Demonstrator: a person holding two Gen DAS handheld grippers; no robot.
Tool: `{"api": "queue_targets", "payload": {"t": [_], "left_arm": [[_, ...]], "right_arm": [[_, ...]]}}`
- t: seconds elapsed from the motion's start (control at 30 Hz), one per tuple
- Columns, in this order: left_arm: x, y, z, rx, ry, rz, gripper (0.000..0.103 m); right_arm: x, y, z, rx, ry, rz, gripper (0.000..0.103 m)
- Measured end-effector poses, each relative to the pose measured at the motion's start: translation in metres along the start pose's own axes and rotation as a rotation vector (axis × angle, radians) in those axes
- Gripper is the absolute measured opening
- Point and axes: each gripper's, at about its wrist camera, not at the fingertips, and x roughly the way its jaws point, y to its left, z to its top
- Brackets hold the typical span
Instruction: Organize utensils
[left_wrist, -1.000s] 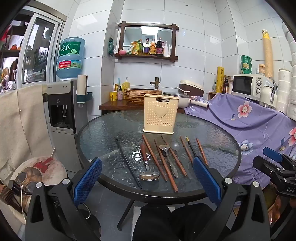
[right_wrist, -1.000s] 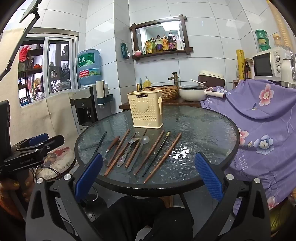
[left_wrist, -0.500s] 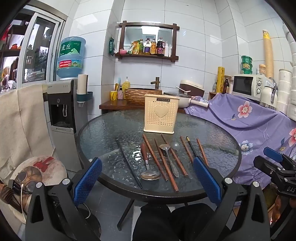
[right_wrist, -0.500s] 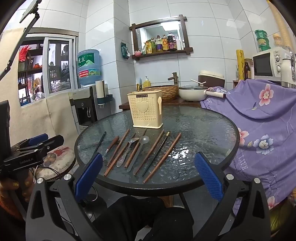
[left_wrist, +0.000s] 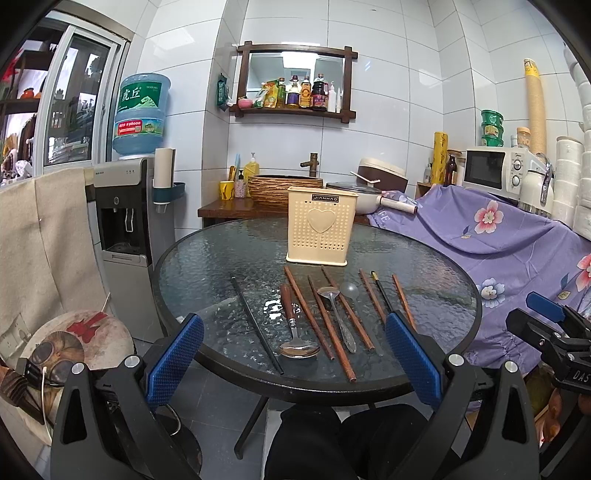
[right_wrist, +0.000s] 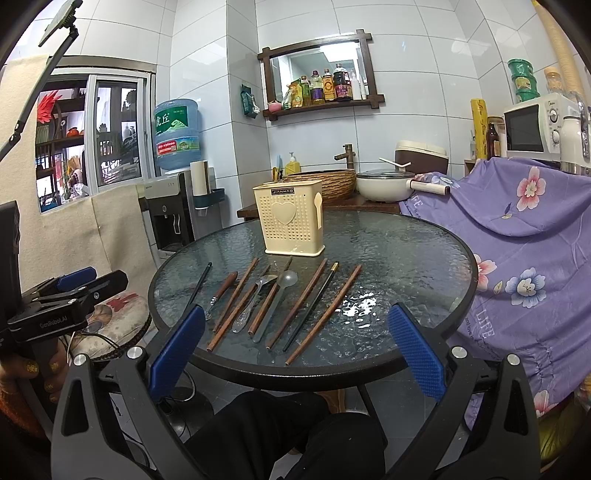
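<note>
Left wrist view: left gripper (left_wrist: 293, 363) spread wide, nothing between its blue ribbed pads (left_wrist: 173, 360), touching nothing, hanging off the near edge of the round glass table (left_wrist: 424, 266). Tabletop pebbled, dark-rimmed. Cream plastic utensil holder (left_wrist: 321, 230), boxy and perforated with a raised heart, stands upright at the table's far middle. Utensils lie loose in a row in front of the holder: black chopstick (left_wrist: 256, 325) farthest left, metal spoon (left_wrist: 295, 332) with a wooden handle, reddish wooden chopsticks (left_wrist: 308, 314), a second slim metal spoon (left_wrist: 338, 314). Purple floral cloth (left_wrist: 498, 236) drapes to the right of the table.

Right wrist view: right gripper (right_wrist: 295, 356) equally wide, empty, short of the table's near rim. Same holder (right_wrist: 291, 221) stands beyond the fanned row. A clear plastic spoon (right_wrist: 277, 299) lies among brown chopsticks (right_wrist: 325, 314). The left gripper (right_wrist: 68, 299) shows at far left, well apart from the table.
</note>
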Motion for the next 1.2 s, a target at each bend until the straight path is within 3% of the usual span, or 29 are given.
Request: {"api": "queue_targets", "payload": {"t": [1.2], "left_arm": [[0.0007, -0.0008, -0.0024, 0.006, 0.002, 0.003, 0.097]], "right_arm": [[0.0009, -0.0007, -0.0005, 0.002, 0.002, 0.0, 0.098]]}}
